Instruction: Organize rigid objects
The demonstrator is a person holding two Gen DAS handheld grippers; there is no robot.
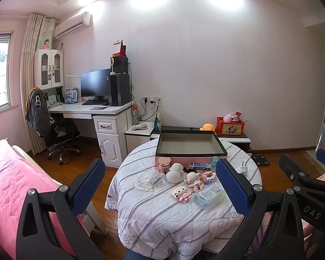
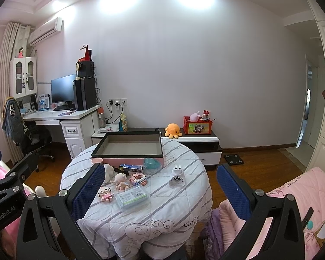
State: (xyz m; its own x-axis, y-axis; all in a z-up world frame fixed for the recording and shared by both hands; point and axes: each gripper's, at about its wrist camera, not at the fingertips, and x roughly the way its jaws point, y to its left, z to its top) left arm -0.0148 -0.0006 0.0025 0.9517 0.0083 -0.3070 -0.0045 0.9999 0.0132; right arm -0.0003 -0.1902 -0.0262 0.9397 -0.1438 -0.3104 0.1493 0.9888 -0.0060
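Round surface [image 2: 140, 212] under a striped quilted cloth, seen from both wrist cameras; nothing has yet been stowed. Left hand-held gripper [image 1: 160, 186] with its fingers apart, holding nothing, poised short of the surface; right hand-held gripper [image 2: 160, 190] likewise spread and empty. The open box [image 2: 127, 145], pink-walled with a dark rim, sits at 12 o'clock on the surface and looks bare inside. The rigid objects lie loose in front of it: a rose-gold jar [image 1: 164, 164] and white dome [image 1: 173, 176] toward 10 o'clock, a blue carton [image 2: 131, 167] and teal cup [image 2: 152, 165] just beside the box's near wall, a small doll [image 2: 121, 181] and pink block models [image 2: 106, 194] near the centre, a clear flat case [image 2: 132, 198] toward 6 o'clock, and a white plug adapter [image 2: 177, 176] at 3 o'clock, well apart from the rest. Judged step: the first pick. Good practice would be to start with an isolated, firm-sided item such as the adapter or the case, close across its narrower faces, lift clear of the cloth so it does not drag, and set it down at a far corner of the box, keeping the near side free for later items
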